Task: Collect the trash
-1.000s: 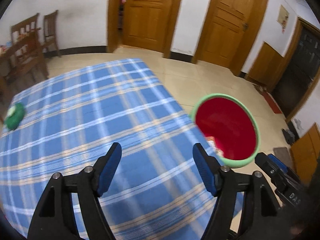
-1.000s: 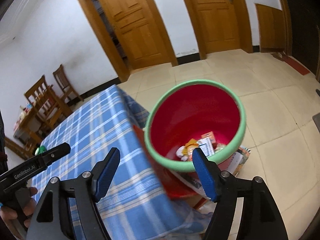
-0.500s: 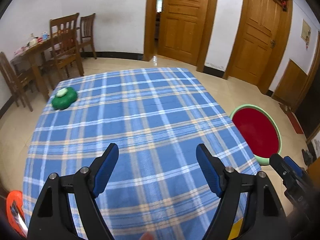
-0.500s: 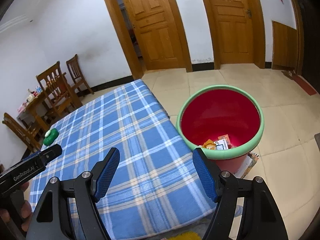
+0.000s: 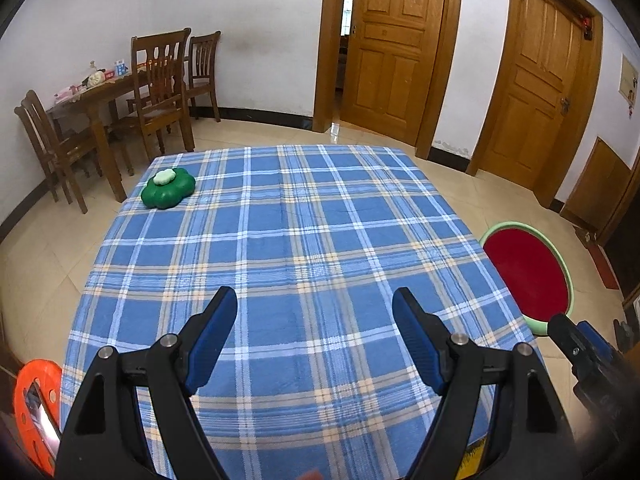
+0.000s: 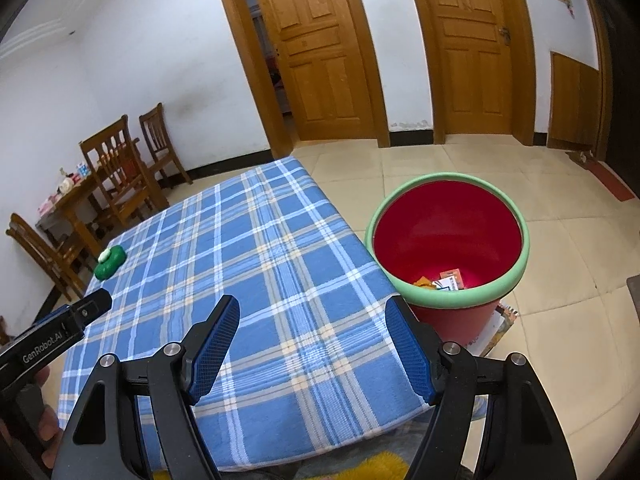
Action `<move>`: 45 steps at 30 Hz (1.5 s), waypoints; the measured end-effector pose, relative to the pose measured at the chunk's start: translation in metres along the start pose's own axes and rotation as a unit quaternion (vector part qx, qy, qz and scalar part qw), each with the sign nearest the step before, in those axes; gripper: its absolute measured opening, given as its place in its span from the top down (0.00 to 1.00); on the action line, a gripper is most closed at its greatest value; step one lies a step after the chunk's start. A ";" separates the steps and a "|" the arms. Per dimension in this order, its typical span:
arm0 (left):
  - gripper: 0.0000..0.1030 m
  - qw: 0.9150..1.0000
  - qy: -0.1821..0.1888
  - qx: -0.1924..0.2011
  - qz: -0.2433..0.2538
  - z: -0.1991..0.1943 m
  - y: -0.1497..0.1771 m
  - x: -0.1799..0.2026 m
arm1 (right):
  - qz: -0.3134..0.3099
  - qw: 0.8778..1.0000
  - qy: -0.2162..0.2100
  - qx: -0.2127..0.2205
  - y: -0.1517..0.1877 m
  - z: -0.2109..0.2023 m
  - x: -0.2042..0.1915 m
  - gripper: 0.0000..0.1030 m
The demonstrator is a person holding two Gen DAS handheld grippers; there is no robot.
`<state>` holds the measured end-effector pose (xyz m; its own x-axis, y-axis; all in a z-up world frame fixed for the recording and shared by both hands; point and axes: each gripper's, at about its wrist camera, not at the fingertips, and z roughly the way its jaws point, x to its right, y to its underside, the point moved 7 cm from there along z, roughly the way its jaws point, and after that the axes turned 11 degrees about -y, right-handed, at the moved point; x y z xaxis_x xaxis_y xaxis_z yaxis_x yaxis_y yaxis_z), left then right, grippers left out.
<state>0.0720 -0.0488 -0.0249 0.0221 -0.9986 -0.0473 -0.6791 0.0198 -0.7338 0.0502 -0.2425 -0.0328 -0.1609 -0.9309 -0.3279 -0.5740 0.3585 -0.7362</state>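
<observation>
L gripper, black frame w/ blue ribbed pads, jaws wide apart, nothing between them, hovering over near edge of table w/ blue-white-tan plaid cloth; jaws have just been opening a bit more, still empty. R gripper same build, jaws also wide, nothing in them, over the table's near right corner. Cloth surface bare except a green flower-shaped plastic object w/ pale top piece sitting near far left corner. Red round plastic trash bin w/ light green rim stands on the tiled floor just beside the table's right edge, upright; in R wrist view a few bits of trash, orange and white wrappers, lie at its bottom. Flat printed paper/cardboard on floor under/next to bin base, can't tell which. Orange round item at low left of L wrist view, off the table's near left corner, partly cut off, can't ID. Bkgd: dark wooden dining table w/ chairs by far wall w/ small clutter on top, wooden doors, left one ajar. Part of a hand on L gripper handle visible in R wrist view.
</observation>
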 end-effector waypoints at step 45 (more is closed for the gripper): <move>0.23 1.000 -0.007 0.007 -0.004 -0.003 0.001 -0.005 | -0.001 1.000 0.000 -0.004 0.001 0.000 0.001 0.26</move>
<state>0.0689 -0.0437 -0.0231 0.0370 -0.9980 -0.0503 -0.6679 0.0127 -0.7442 0.0493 -0.2428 -0.0337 -0.1597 -0.9319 -0.3256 -0.5812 0.3554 -0.7320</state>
